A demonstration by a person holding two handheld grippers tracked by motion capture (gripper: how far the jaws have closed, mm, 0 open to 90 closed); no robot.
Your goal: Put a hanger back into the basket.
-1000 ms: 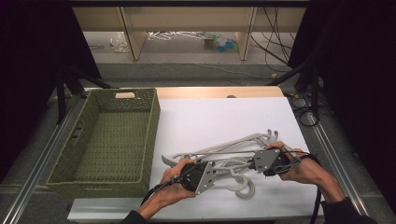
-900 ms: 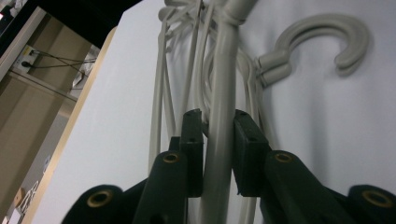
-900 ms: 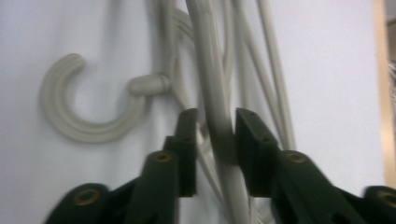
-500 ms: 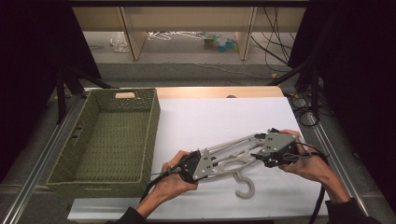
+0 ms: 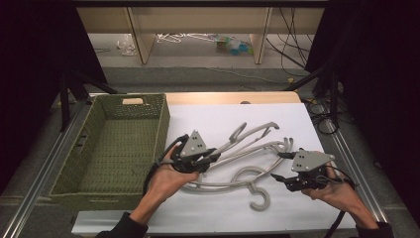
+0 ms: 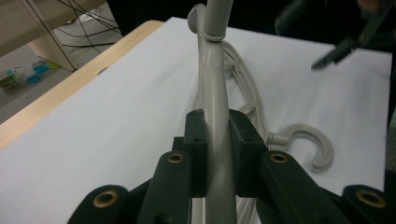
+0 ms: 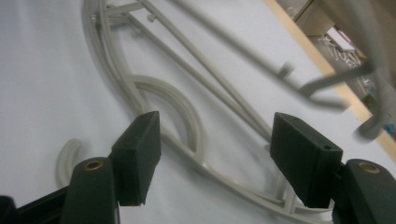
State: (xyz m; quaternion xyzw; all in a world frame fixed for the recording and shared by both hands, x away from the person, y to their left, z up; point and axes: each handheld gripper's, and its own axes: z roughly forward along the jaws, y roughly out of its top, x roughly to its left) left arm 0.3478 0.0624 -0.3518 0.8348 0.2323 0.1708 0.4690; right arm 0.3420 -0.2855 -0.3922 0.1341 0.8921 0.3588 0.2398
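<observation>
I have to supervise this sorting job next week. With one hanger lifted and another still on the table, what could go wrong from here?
1. The left tool pinches the raised grey plastic hanger on one thin arm near its end, so it may swivel or slip.
2. The raised one crosses above the flat grey plastic hanger; the two could snag and drag.
3. The green woven basket stands close on the left; the long hanger could catch its rim.

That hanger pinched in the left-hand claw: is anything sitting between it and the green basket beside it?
Nothing visible is. The left gripper is clamped on the lifted hanger, and the green basket lies just to its left, with bare white tabletop in between. Another hanger lies flat on the far side from the basket.
</observation>
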